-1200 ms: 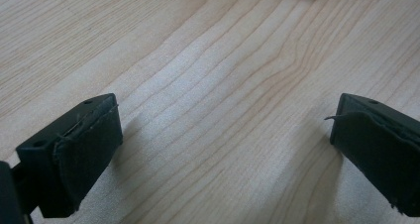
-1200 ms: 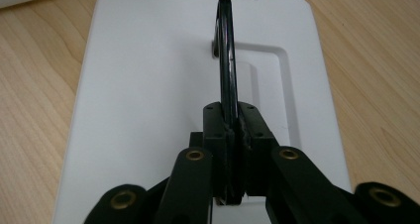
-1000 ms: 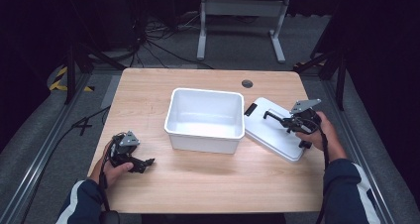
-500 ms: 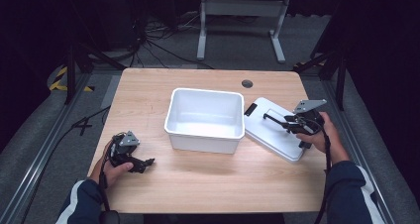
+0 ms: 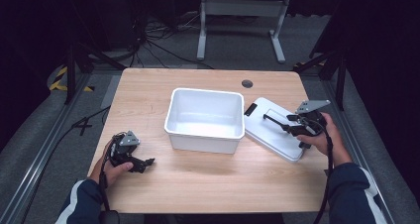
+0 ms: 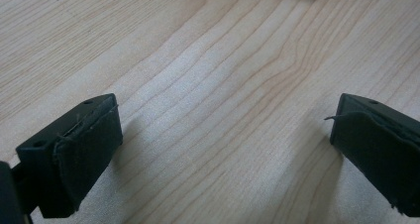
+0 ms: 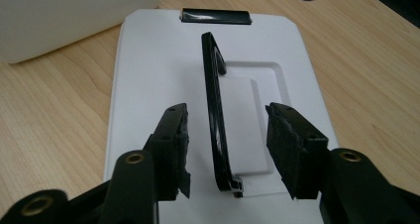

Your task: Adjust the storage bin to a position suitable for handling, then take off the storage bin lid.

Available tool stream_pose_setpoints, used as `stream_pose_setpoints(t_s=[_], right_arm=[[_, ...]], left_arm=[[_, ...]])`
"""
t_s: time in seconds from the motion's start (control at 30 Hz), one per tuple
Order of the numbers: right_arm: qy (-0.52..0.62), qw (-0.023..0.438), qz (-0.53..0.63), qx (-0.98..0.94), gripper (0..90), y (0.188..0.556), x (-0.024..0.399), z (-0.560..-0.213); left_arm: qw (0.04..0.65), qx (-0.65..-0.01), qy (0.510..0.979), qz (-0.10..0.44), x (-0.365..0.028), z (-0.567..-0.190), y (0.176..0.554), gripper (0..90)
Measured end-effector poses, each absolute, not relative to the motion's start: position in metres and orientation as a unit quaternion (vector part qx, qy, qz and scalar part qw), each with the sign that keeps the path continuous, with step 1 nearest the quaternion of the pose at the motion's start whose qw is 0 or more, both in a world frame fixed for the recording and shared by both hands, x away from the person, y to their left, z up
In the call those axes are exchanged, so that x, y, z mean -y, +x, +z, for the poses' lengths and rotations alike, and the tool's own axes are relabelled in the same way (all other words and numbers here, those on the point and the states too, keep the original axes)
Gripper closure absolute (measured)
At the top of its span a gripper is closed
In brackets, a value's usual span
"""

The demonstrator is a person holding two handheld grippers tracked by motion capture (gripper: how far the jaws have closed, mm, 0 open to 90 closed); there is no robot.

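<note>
Evidently the work in hand concerned the white lid (image 5: pixel 272 129), which lay flat on the wooden table (image 5: pixel 148 92) just to the right of the open white bin (image 5: pixel 205 119), its near corner reaching toward the table's right edge. The lid's black carrying handle (image 7: pixel 216 115) stood upright from its recessed centre, and a black latch (image 7: pixel 216 16) sat at the end nearest the bin.

The right gripper (image 7: pixel 227 135) hung over the lid with the raised handle running between its two pads, yet neither pad touched it; a clear gap showed on each side. Its jaws had just been opening, standing about half spread, which suggested the handle had been let go so that the lid could rest on the table by itself. Parking the lid beside the bin rather than on it left the bin's mouth free, probably for filling or emptying.

The left gripper (image 5: pixel 130 154) lay low near the table's left front, well apart from both bin and lid. Its jaws stood wide with only bare wood grain between the pads (image 6: pixel 89 144), so it held nothing and seemed simply parked out of the way while the right hand dealt with the lid.
</note>
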State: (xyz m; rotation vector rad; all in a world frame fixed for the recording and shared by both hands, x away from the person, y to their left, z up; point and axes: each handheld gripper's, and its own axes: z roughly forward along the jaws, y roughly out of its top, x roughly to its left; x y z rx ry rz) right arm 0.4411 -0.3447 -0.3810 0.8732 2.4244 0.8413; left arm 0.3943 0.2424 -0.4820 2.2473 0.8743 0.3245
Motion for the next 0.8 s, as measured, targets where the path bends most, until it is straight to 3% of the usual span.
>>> stream_pose_setpoints(t_s=[0.3, 0.8], right_arm=[[0.317, 0.217, 0.29, -0.877, 42.9, 0.431, 0.344, -0.375], [0.32, 0.237, 0.287, -0.871, 38.4, 0.406, 0.349, -0.367]], left_arm=[[0.348, -0.337, 0.865, 0.127, -0.243, -0.483, 0.393, 0.2], [0.347, -0.339, 0.866, 0.124, -0.243, -0.482, 0.393, 0.1]])
